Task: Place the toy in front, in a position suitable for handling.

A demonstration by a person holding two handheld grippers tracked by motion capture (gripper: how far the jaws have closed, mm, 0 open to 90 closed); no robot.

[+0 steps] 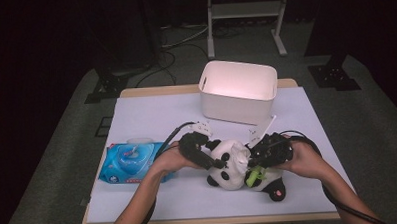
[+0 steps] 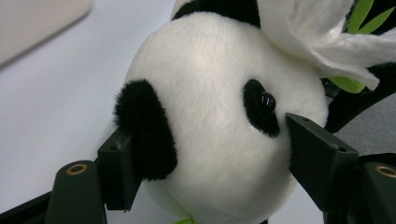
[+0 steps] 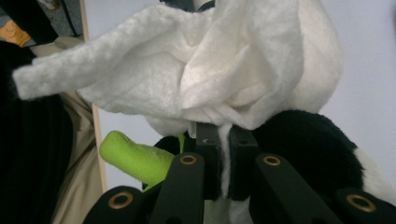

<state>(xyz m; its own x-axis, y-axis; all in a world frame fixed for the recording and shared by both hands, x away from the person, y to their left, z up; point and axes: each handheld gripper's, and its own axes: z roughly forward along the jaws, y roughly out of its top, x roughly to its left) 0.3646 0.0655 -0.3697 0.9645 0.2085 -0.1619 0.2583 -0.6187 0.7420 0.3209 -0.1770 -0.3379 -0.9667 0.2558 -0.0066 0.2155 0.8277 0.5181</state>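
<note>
The panda plush toy (image 1: pixel 233 166) lies on the white table cover (image 1: pixel 151 113), between the two grippers. Its head sits between the fingers (image 2: pixel 317 158) of the left gripper (image 1: pixel 215 161). In the left gripper view one jaw stands at the black ear and the other just beside the eye patch; they look to touch the fur, but whether they really press on it I cannot tell.

The right gripper (image 1: pixel 251 158) is clenched on a white wipe (image 3: pixel 205 74). The thin end of the wipe passes down between its fingers (image 3: pixel 208 154), and the wide part spreads above them, against the panda's white fur. Just to the left of these fingers, a green stalk (image 3: pixel 135 158) of the toy sticks out.

Behind the left hand lies a blue wipe pack (image 1: pixel 130 162). Beyond both grippers stands a white bin (image 1: pixel 238 93).
</note>
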